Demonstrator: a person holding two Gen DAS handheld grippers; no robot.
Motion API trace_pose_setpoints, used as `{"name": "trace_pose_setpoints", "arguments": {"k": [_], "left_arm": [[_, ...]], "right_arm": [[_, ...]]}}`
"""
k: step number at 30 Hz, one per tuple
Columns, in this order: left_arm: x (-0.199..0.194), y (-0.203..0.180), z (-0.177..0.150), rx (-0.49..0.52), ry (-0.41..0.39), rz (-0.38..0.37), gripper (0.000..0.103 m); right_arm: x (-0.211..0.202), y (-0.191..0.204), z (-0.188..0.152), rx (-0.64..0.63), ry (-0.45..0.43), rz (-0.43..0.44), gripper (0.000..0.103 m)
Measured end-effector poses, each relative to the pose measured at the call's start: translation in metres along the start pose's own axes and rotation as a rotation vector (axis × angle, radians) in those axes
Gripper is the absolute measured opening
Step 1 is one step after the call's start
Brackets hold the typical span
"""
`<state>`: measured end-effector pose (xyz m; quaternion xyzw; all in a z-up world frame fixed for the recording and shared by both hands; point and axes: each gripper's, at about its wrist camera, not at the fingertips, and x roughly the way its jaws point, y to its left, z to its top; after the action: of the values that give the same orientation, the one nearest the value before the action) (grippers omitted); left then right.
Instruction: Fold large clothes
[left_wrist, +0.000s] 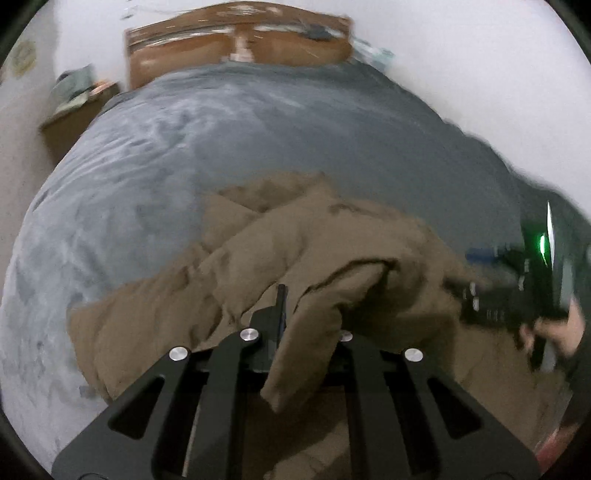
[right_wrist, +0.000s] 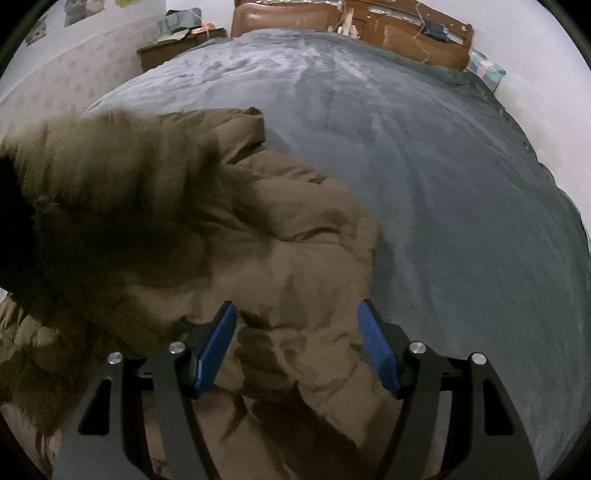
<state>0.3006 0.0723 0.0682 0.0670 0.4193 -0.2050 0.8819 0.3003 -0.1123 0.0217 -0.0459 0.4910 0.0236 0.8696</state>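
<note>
**Left jaws pinch the coat, right jaws stand wide over it**

The left gripper (left_wrist: 282, 295) has its jaws pressed together on a fold of the brown coat (left_wrist: 258, 251). A flap of the fabric hangs down from the pinch across the gripper's right side, covering most of the right finger. Ahead of the jaws the rest of the coat lies bunched on the grey blanket (left_wrist: 147, 155), which spreads away to a wooden headboard (left_wrist: 236, 40) at the far end.

The right gripper (right_wrist: 297, 325) has its jaws wide apart, nothing between the blue pads (right_wrist: 216, 350) pressing on them. Below and between the jaws lies the puffy coat (right_wrist: 295, 240), creased into folds; whether the pads touch it cannot be told. To the left of the jaws a raised part of the coat rises up, blurred. To the right and ahead is the bare blanket (right_wrist: 443, 184).

In the left wrist view the right gripper (left_wrist: 491, 302) shows at the far right, blurred, with a hand (left_wrist: 561, 332) on it.
</note>
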Motion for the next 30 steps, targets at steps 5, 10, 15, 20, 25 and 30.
{"name": "trace_pose_setpoints", "arguments": {"k": [5, 10, 15, 20, 25, 30], "left_arm": [[0.039, -0.012, -0.015, 0.036, 0.11, 0.06, 0.007], [0.054, -0.009, -0.024, 0.012, 0.163, 0.092, 0.038], [0.047, -0.026, -0.033, 0.016, 0.128, 0.128, 0.081], [0.01, -0.026, -0.037, -0.015, 0.093, 0.195, 0.092], [-0.024, 0.013, -0.037, -0.095, 0.066, 0.249, 0.095], [-0.022, 0.085, -0.051, -0.232, 0.129, 0.319, 0.095]], "right_arm": [[-0.006, -0.013, -0.006, 0.031, 0.009, -0.027, 0.069], [-0.009, -0.02, -0.01, 0.031, 0.016, -0.039, 0.069], [-0.015, -0.02, -0.007, 0.04, -0.002, -0.018, 0.069], [-0.023, -0.006, 0.01, 0.016, -0.036, 0.011, 0.069], [-0.021, 0.013, 0.033, 0.001, -0.038, 0.067, 0.069], [0.009, 0.026, 0.049, 0.015, 0.031, 0.14, 0.069]]}}
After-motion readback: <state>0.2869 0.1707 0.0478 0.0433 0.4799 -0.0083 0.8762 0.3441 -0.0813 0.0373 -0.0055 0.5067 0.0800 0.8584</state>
